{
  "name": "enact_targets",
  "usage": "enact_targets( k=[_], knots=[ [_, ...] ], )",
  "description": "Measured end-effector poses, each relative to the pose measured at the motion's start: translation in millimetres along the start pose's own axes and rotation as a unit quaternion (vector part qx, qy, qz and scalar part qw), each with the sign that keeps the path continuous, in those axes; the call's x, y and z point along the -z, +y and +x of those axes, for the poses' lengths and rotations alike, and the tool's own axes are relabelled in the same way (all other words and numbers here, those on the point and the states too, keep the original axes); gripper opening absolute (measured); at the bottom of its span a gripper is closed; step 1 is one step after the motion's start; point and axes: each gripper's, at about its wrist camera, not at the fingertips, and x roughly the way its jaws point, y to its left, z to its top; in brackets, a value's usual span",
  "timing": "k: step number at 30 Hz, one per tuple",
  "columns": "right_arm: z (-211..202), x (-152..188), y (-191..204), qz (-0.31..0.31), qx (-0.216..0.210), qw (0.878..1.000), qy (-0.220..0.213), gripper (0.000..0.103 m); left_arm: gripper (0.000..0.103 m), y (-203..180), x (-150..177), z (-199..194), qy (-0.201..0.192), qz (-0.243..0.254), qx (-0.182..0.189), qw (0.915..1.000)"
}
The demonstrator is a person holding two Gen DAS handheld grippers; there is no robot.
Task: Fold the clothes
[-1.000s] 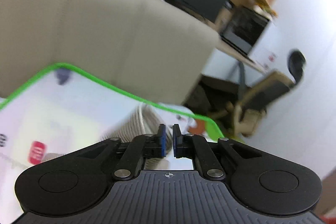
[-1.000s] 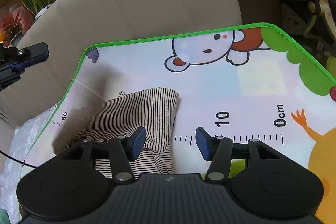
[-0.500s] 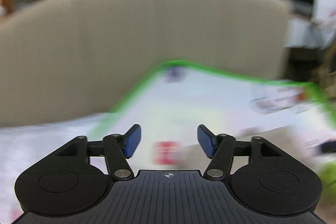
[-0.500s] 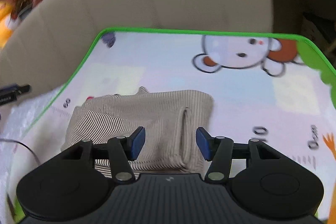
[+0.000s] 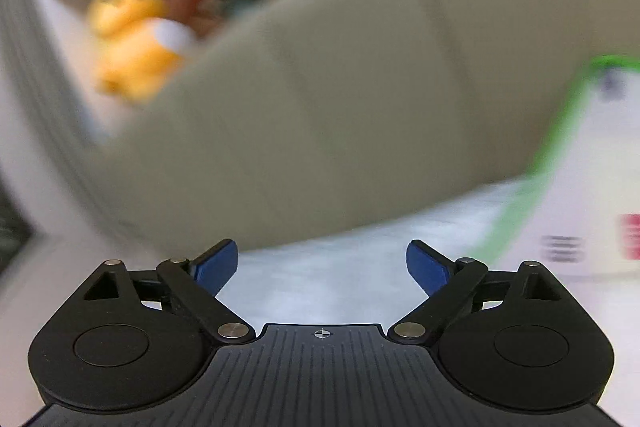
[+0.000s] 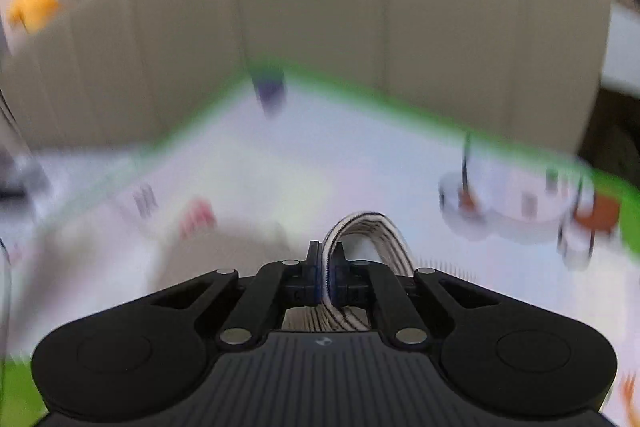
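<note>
Behind everything stands the beige sofa back (image 6: 400, 7), filling the far side of both views. In front of it lies the play mat (image 6: 304, 163) with its green border, spread out ahead of the right claw and off to the right of the left one.

The striped garment (image 6: 372, 227) is the thing being folded. A loop of it arches up just ahead of the right gripper (image 6: 327, 267), and more of it shows beneath the claw's body; the rest is too blurred to place. It looks light, soft and floppy, a thin knit that will sag and drag wherever it isn't held, so I'd take it by an edge or a corner, not mid-panel.

The right claw is clamped tight on that fabric, tilted down toward the mat, the cloth pinched between its blue pads.

The left gripper (image 5: 320, 267) has nothing between its fingers; its jaws are opening wide, angled down over pale sheeting beside the mat, sofa ahead.
</note>
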Motion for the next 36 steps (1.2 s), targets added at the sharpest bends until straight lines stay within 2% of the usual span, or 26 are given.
enact_targets(
  k=[2, 5, 9, 13, 14, 16, 21, 23, 26, 30, 34, 36],
  knots=[
    [-14, -27, 1, -0.015, 0.005, 1.0, -0.027, 0.003, 0.096, -28, -1, -12, -0.003, 0.017, 0.068, 0.9975],
    [-23, -45, -5, -0.041, 0.02, 0.999, -0.028, 0.003, 0.098, -74, -5, -27, -0.014, 0.046, 0.144, 0.9883],
    [-11, -2, -36, -0.021, 0.038, 0.999, 0.002, 0.004, 0.098, -119, -2, -35, 0.011, 0.049, 0.232, 0.9713],
    [21, 70, -82, 0.068, 0.074, 0.992, 0.071, 0.007, 0.098, -153, 7, -40, 0.042, 0.073, 0.283, 0.9555],
    [27, 85, -90, 0.08, 0.084, 0.989, 0.087, 0.01, 0.098, -161, 8, -42, 0.044, 0.083, 0.287, 0.9532],
    [20, 99, -91, 0.075, 0.085, 0.99, 0.081, 0.017, 0.098, -171, 8, -43, 0.046, 0.096, 0.297, 0.9489],
    [-10, 89, -64, -0.008, 0.067, 0.998, 0.007, 0.022, 0.098, -155, 15, -58, 0.043, 0.076, 0.325, 0.9417],
    [-9, 87, -53, -0.02, 0.055, 0.998, 0.0, 0.023, 0.098, -152, 15, -63, 0.036, 0.071, 0.331, 0.9403],
    [5, 82, -36, -0.023, 0.031, 0.999, 0.013, 0.023, 0.098, -163, 20, -66, 0.038, 0.088, 0.326, 0.9406],
    [30, 76, -16, -0.016, -0.004, 0.999, 0.048, 0.028, 0.098, -182, 29, -59, 0.061, 0.122, 0.295, 0.9457],
    [61, 105, -31, 0.031, 0.017, 0.993, 0.11, 0.03, 0.099, -183, 36, -51, 0.058, 0.151, 0.266, 0.9503],
    [60, 110, -35, 0.039, 0.01, 0.994, 0.099, 0.03, 0.099, -180, 38, -47, 0.063, 0.151, 0.265, 0.9503]
  ],
)
